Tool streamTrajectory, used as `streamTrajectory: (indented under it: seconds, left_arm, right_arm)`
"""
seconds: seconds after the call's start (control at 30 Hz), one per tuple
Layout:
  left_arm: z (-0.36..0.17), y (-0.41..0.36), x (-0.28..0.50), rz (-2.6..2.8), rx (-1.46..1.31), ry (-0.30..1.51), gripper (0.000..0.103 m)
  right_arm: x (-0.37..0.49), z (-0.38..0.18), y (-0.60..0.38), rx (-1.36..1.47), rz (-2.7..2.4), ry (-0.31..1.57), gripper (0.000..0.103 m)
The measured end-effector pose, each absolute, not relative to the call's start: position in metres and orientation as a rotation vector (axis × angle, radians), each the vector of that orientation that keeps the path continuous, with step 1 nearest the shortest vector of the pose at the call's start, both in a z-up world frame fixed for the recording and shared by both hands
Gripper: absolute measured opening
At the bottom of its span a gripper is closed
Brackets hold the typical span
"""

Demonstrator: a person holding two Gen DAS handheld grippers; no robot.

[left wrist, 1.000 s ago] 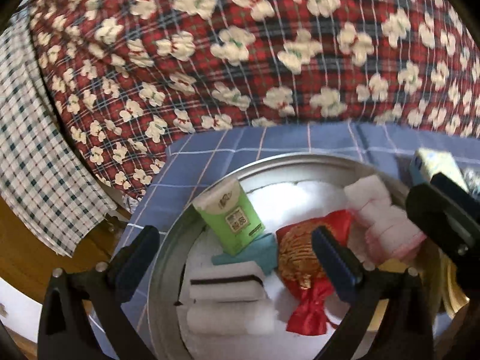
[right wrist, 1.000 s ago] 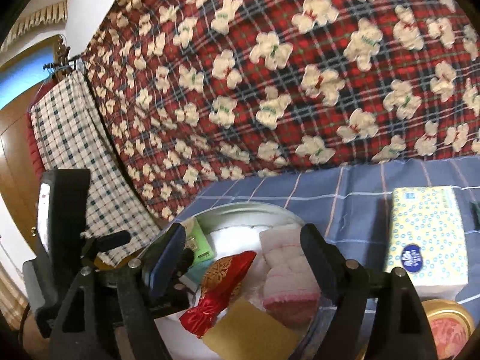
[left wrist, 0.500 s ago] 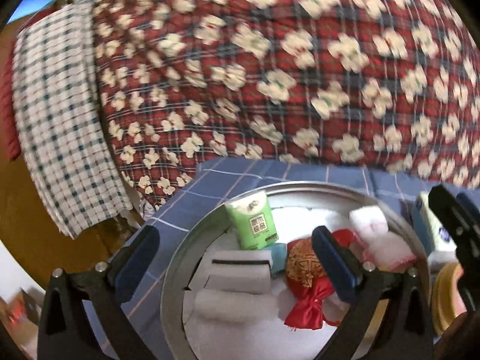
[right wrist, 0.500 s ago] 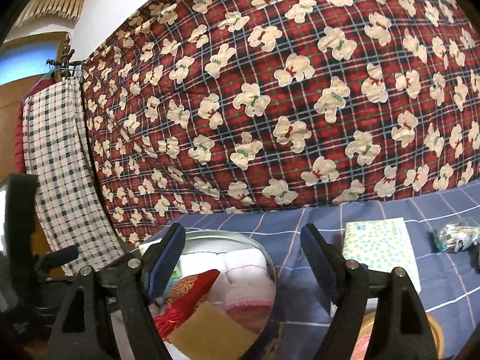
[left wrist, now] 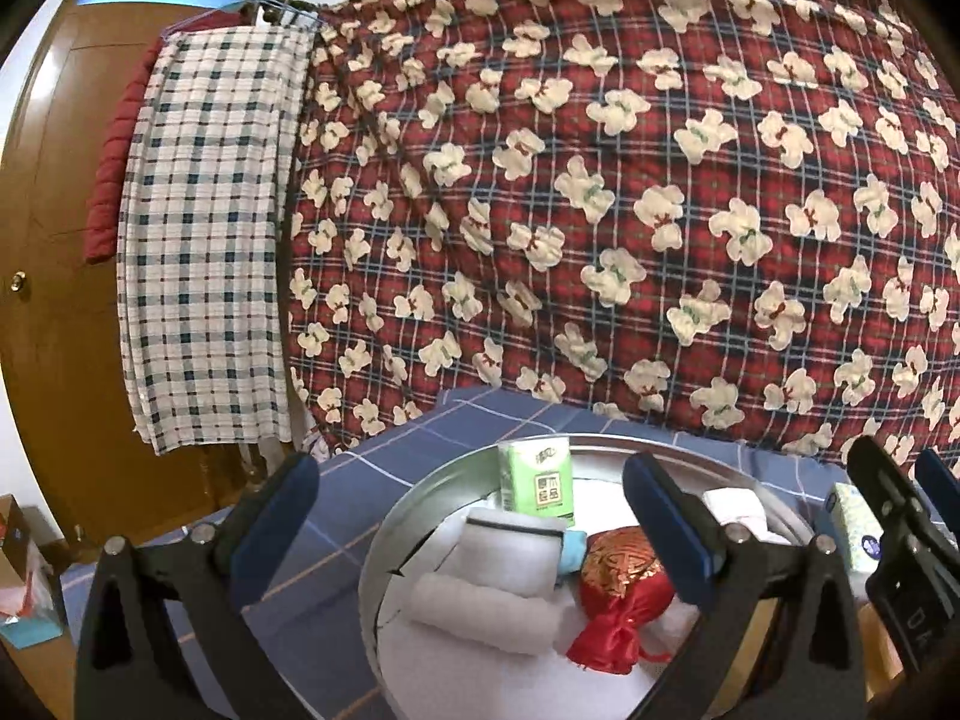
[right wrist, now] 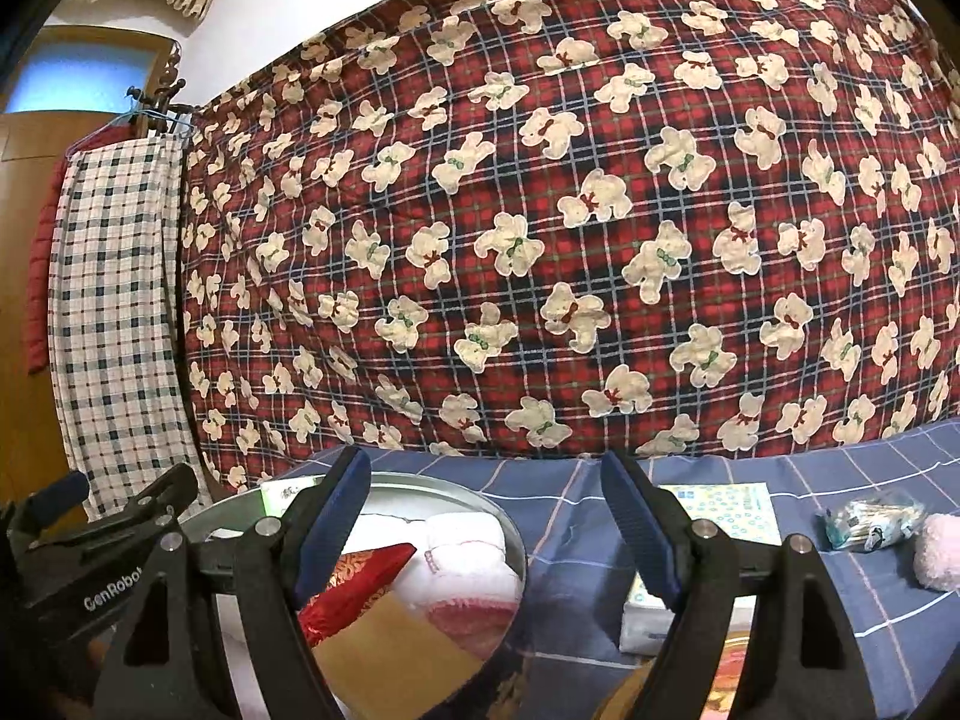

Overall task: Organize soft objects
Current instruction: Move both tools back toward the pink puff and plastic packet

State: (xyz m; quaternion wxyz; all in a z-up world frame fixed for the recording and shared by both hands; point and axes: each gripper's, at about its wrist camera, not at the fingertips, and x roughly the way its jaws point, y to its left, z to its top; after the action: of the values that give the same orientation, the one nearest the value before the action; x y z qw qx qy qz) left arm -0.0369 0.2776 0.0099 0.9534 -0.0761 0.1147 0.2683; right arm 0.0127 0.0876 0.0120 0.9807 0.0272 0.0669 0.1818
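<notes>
A round metal basin point(left wrist: 384, 546) on the blue checked cloth holds a green tissue pack point(left wrist: 536, 483), white sponges point(left wrist: 498, 570), a red and gold pouch point(left wrist: 618, 594) and a pink-white towel point(right wrist: 474, 564). My left gripper point(left wrist: 468, 528) is open and empty, raised above the basin's near left. My right gripper point(right wrist: 486, 516) is open and empty, above the basin's right rim point(right wrist: 510, 534). A boxed tissue pack point(right wrist: 714, 516), a small wrapped packet point(right wrist: 870, 519) and a pink fluffy thing point(right wrist: 939, 552) lie on the cloth to the right.
A red plaid bear quilt point(left wrist: 600, 210) rises behind the cloth. A checked towel point(left wrist: 204, 240) hangs at the left by a wooden door point(left wrist: 48, 300). A brown card point(right wrist: 396, 648) leans in the basin. A gold-rimmed tin point(right wrist: 738, 678) sits by the tissue box.
Both grippers have risen and tilted up away from the basin; the basin and its contents sit lower and smaller in both views. Nothing was picked up.
</notes>
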Motion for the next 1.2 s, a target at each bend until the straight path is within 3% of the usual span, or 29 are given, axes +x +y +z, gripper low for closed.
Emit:
streamTrajectory:
  seconds: [1.2]
  left_arm:
    - [-0.003, 0.181, -0.049, 0.364, -0.156, 0.267, 0.103]
  right_arm:
    - [-0.016, 0.004, -0.001, 0.014, 0.237, 0.235, 0.081]
